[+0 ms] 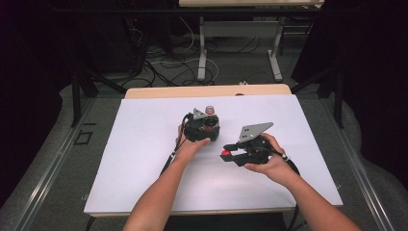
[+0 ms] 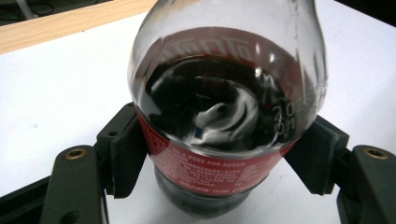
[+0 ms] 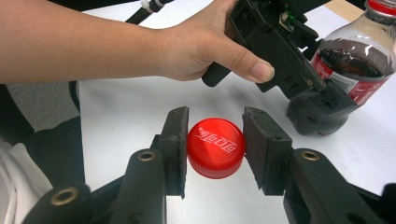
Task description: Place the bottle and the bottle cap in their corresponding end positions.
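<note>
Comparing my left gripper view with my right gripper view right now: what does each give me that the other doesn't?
Left gripper view alone: the left gripper's fingers pressed on the bottle's red label. Right gripper view alone: the red cap clamped between the right gripper's fingers, and the hand holding the left gripper. Both: the bottle of dark drink and the white tabletop.
</note>
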`<action>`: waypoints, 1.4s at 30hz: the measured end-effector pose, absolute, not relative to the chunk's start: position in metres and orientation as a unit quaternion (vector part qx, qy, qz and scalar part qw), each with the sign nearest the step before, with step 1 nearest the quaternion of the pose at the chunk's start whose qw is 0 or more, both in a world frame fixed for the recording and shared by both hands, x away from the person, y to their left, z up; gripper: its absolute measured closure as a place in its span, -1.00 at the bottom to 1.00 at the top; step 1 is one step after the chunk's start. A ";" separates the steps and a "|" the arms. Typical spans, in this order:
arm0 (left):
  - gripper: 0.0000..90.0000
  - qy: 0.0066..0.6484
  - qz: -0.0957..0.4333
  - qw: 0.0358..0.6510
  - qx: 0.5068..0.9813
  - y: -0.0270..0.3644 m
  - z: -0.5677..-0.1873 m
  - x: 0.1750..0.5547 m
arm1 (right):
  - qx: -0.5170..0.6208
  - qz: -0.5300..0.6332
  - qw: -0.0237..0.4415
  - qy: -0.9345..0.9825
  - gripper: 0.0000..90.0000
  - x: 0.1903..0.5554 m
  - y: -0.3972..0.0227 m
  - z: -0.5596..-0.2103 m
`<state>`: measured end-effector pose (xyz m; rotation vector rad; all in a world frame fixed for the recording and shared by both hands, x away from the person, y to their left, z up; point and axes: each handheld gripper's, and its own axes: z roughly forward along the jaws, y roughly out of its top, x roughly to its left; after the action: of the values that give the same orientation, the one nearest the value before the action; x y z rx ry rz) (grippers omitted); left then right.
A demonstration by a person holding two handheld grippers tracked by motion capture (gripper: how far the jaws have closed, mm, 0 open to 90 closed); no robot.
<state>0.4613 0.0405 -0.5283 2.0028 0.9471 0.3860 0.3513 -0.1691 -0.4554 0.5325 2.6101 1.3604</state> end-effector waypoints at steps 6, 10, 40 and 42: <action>-0.37 0.376 0.162 0.430 0.805 0.040 -0.529 0.460 | 0.176 0.451 0.081 0.871 0.36 0.355 -0.166 -0.461; -0.37 0.382 0.167 0.437 0.797 0.038 -0.531 0.459 | 0.185 0.445 0.080 0.872 0.36 0.358 -0.161 -0.471; -0.85 0.407 0.149 0.475 0.766 0.076 -0.510 0.432 | 0.220 0.367 0.046 0.903 0.36 0.379 -0.117 -0.546; -0.85 0.411 0.147 0.471 0.766 0.078 -0.510 0.432 | 0.220 0.364 0.042 0.904 0.35 0.379 -0.115 -0.548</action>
<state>0.4322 0.0782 -0.5104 1.8769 1.0062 0.3603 0.3795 -0.1155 -0.5476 0.6737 2.7674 1.1127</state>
